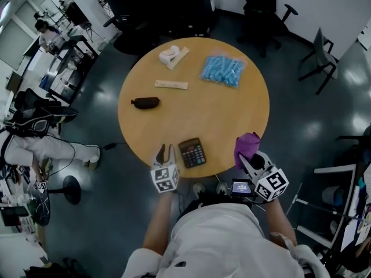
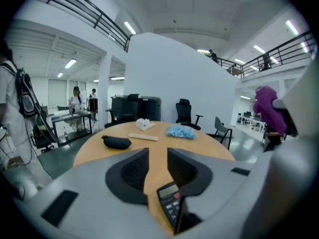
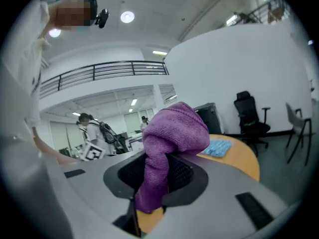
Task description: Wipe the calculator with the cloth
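- Your left gripper (image 1: 164,154) stood open and empty, just left of the calculator (image 1: 192,152) at the round table's (image 1: 232,114) near edge.
- Your right gripper (image 1: 250,158) was clamped on the purple cloth (image 1: 247,145), right of the calculator.
- Farther off lay a black pouch (image 1: 145,102), a pale strip (image 1: 171,84), a blue packet (image 1: 222,70) and a white bundle (image 1: 170,55).
- A jaw cut off the calculator's near end in the left gripper view, and its keys were too small to read.

The left gripper (image 1: 165,152) has its jaws apart and empty, and the right gripper (image 1: 249,158) pinches the cloth (image 1: 247,143).
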{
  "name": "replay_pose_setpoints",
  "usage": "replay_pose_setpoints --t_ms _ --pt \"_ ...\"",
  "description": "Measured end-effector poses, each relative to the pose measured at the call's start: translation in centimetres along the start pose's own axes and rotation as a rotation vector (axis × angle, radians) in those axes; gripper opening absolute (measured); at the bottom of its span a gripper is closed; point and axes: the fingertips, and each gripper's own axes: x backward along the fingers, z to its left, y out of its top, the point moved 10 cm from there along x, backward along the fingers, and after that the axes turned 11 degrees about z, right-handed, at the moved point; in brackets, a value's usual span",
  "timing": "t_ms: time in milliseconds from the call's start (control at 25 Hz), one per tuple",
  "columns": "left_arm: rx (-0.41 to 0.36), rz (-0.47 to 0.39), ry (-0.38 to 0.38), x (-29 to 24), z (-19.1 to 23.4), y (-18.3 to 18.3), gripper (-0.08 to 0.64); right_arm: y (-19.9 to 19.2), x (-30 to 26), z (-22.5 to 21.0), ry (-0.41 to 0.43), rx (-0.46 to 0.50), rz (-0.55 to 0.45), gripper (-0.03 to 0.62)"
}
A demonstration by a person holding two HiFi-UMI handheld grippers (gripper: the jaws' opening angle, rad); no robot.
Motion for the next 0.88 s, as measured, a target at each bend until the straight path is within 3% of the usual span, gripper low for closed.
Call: replay_pose_setpoints --t_ms 120,240,440,520,760,880 --pt "-0.067 -0.180 0.029 6.4 -2.4 1.8 0.026 2.7 0.1 1.9 -0.152 0.081 -0.060 0.100" --pt "-0.071 -0.332 0.015 12.0 -4.3 4.1 0.008 5.7 0.9 3.9 -0.246 0.107 -0.153 0.100" --pt "0.010 -0.570 0.039 17.9 -6.9 7.9 0.006 9.0 2.3 6.8 -0.248 0.149 -0.274 0.100" --pt "-0.003 -0.587 0.022 17.9 -7.7 8.3 0.006 9.0 1.7 7.4 -0.237 0.187 -0.285 0.100" --pt "-0.005 -0.428 -0.066 13.2 -9.1 6.2 0.006 5.5 -2.2 7.1 -0.213 0.188 -0.171 0.100" --pt "-0.020 -0.433 -0.079 13.7 -9.2 6.5 0.006 5.4 -2.2 7.0 -0.207 0.180 -0.166 0.100"
